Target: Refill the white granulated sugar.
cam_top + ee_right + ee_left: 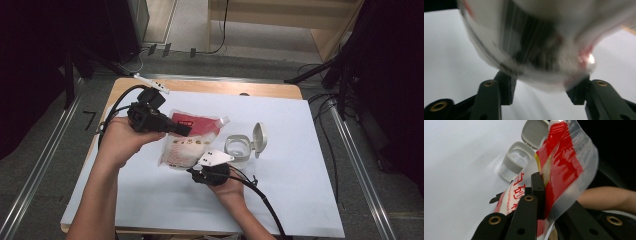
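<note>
Two forearms came in from the near edge of the table [310, 210], which was covered by a white sheet. Nearest, the right gripper [212, 167] sat in the person's right hand [227, 187], its grey three-cornered plate on top and its cable trailing back toward the near right. It pointed away from the person at the near bottom edge of a clear pouch [187, 140] with a red label and white contents. In the right gripper view its two jaws stood partly spread, one on each side of the pouch's [536, 50] rounded, blurred bottom; whether the pads pressed on it could not be told from that picture.

To the left and a little farther, the left gripper [182, 130] was held in the left hand [117, 140] and pointed right, its cable looping off to the far left. In the left gripper view its fingers [537, 192] were pressed together on the pouch [564, 165], pinching the film at the red upper part, with the printed face to one side.

The pouch hung tilted between the two grippers near the middle of the sheet, its spout corner toward the far right. Just right of it, on the sheet, stood a small clear container [237, 147] with a grey rim, its hinged lid [259, 137] flipped open and standing up on the right side.
</note>
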The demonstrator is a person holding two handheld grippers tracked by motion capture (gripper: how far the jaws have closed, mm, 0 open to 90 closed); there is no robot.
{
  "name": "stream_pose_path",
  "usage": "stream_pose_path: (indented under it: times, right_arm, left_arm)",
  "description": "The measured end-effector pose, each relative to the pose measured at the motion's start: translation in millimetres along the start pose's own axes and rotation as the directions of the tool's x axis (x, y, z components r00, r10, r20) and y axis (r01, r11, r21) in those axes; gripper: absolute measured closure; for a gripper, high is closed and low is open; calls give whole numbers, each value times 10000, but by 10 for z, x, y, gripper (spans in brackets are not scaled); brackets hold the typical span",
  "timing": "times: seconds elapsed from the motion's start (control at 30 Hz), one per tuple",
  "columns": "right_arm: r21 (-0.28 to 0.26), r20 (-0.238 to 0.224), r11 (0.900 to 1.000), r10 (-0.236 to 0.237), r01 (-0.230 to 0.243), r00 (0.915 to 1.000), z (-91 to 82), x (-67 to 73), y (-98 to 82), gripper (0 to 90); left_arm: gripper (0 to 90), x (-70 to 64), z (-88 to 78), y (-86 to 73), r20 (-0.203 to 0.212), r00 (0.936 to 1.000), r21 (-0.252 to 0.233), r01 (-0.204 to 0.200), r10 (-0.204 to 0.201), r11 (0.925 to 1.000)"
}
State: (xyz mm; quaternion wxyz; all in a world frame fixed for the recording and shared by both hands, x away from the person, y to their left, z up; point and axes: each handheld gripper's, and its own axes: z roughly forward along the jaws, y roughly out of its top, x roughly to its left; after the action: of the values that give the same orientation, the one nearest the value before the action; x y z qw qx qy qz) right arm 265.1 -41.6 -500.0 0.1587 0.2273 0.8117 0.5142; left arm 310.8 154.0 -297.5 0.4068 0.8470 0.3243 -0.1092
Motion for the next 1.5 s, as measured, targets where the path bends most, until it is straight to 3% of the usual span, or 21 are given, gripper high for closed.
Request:
stream_pose_path:
  times: [0.07,0.17,0.27,0.33,0.43,0.5,0.6,0.73,0.77,0.83,0.93,1.03,1.13,1.23,1.37,1.5]
  right_arm:
    - [-174,-44,9998,-30,29,10000,-29,20,12,500]
    - [-243,-313,9996,-130,122,9994,-59,61,26,516]
    - [-99,-481,9990,-432,428,9979,-79,147,55,520]
    - [34,-775,10000,-28,31,9970,-82,161,62,526]
    - [-45,-1122,9988,475,-483,9926,-114,143,66,535]
    - [-6,-1295,9981,609,-615,9897,-144,136,79,540]
    - [-92,-1493,9970,748,-771,9860,-197,120,90,548]
    - [-68,-1956,9930,1144,-1180,9740,-242,110,111,553]
    - [-69,-1954,9930,1143,-1179,9741,-253,104,114,554]
    - [-53,-2027,9919,1231,-1267,9715,-272,93,121,557]
    - [45,-2290,9886,1473,-1503,9622,-274,72,109,560]
    - [87,-2283,9874,1559,-1581,9610,-264,89,92,559]
    - [201,-2154,9879,1548,-1541,9642,-262,92,87,554]
    - [211,-2281,9877,1558,-1551,9611,-262,94,89,548]
    - [136,-2250,9864,1626,-1638,9607,-239,124,89,524]
    - [146,-1882,9888,1483,-1482,9709,-198,165,77,495]
  left_arm:
    - [900,-1,-8,6,-341,9994,-169,-63,57,9998]
    - [900,-19,39,16,-360,9992,-132,-154,149,9998]
    - [889,-39,122,45,-742,9964,-131,-411,400,9991]
    - [867,-71,190,57,-821,9941,-57,-716,709,9974]
    - [843,-94,293,64,-1065,9881,456,-1064,1107,9933]
    - [839,-88,316,66,-860,9901,452,-1075,1111,9932]
    - [829,-78,352,50,-701,9864,687,-1436,1483,9873]
    - [810,-78,405,34,-650,9800,871,-1823,1882,9794]
    - [807,-85,418,29,-690,9766,975,-1967,2038,9756]
    - [750,-100,469,8,-930,9691,1632,-2117,2286,9636]
    - [746,-98,515,-3,-881,9653,1909,-2259,2458,9553]
    - [789,-36,534,8,-641,9836,1961,-1532,1686,9685]
    - [847,-3,538,4,-417,9907,1909,-1192,1294,9743]
    - [885,-8,546,10,-227,9956,1735,-862,914,9811]
    - [899,-24,572,40,-338,9988,1857,-289,358,9822]
    - [900,28,585,31,-308,9990,1852,378,-327,9820]
